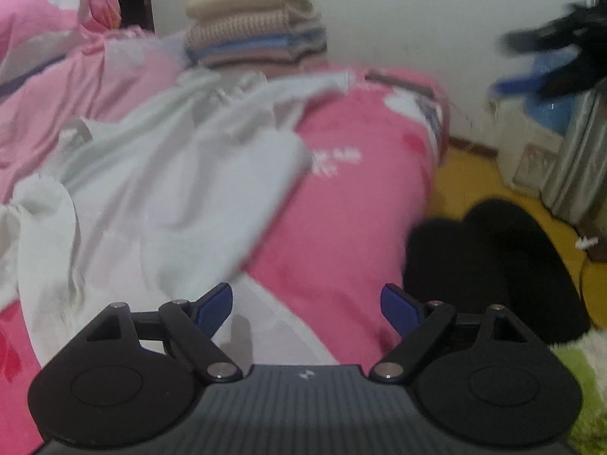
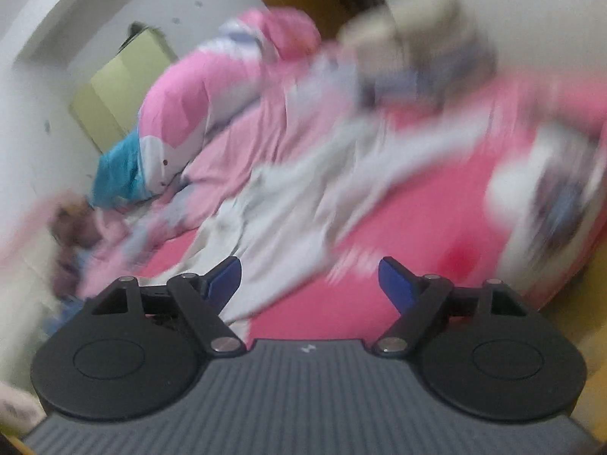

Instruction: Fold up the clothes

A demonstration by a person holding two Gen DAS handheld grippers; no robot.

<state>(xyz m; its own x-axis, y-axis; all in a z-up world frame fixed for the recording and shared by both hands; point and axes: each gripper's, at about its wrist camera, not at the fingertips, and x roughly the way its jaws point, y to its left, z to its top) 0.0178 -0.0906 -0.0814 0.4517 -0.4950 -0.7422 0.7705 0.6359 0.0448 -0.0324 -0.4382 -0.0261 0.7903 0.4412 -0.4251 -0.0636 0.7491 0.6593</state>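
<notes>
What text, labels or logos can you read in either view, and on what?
No text reads clearly in either view.
White print on the pink bedsheet: too blurred to read.
Small white mark on the left gripper body: a logo, not letters, too small to read.
The same mark on the right gripper body: likewise unreadable.
White garment, folded stack: no text visible.

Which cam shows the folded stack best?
Left wrist. The folded stack sits near top centre there, its beige, striped and blue layers distinguishable, behind the white garment on the pink bed. In the right wrist view the same stack is a motion-blurred smear at upper right, with no layers readable.
</notes>
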